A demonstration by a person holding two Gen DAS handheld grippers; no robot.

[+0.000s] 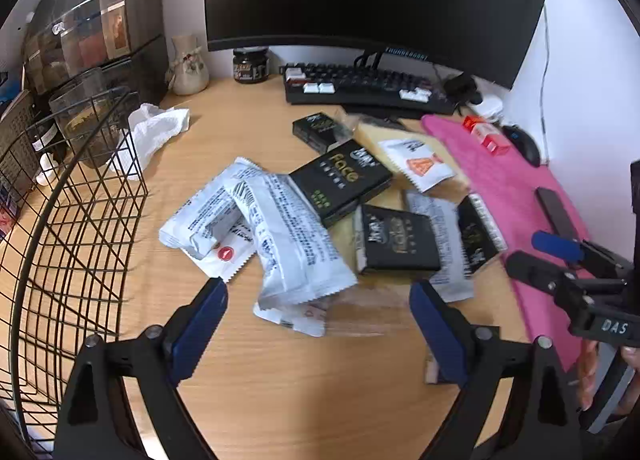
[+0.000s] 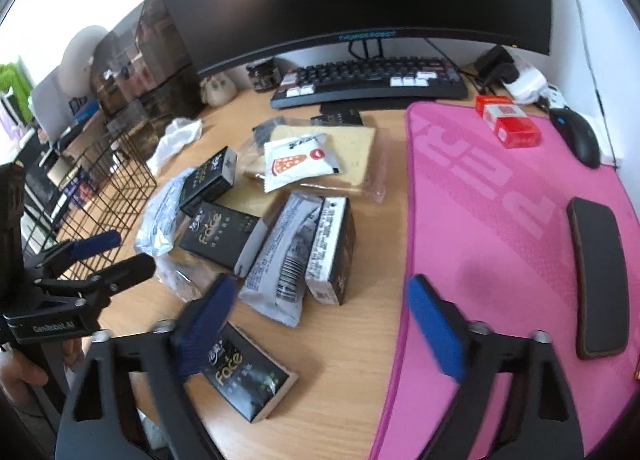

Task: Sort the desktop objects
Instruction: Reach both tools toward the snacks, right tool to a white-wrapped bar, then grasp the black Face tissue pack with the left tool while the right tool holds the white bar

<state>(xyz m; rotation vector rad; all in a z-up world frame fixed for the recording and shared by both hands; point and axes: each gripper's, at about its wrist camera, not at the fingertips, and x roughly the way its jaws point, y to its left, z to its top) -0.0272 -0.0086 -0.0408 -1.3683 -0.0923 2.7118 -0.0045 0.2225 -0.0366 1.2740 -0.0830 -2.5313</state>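
A heap of snack packs lies mid-desk: several black "Face" boxes [image 1: 340,179] [image 2: 218,236], white wrappers [image 1: 288,236] [image 2: 280,260], a pizza-print sachet [image 1: 420,165] [image 2: 298,161] on a bagged bread slice [image 2: 352,147]. My left gripper [image 1: 316,320] is open and empty, just above the near end of a white wrapper. My right gripper [image 2: 320,324] is open and empty over the desk's front; one black Face box [image 2: 248,376] lies by its left finger. Each gripper shows in the other's view, the right one [image 1: 536,252] and the left one [image 2: 116,252].
A black wire basket [image 1: 68,219] [image 2: 108,179] stands at the left. A pink mat [image 2: 500,219] at the right holds a red box [image 2: 510,125], a mouse [image 2: 578,135] and a dark wrist rest [image 2: 600,280]. Keyboard [image 1: 368,85], monitor, jar, vase, crumpled tissue [image 1: 156,127] sit behind.
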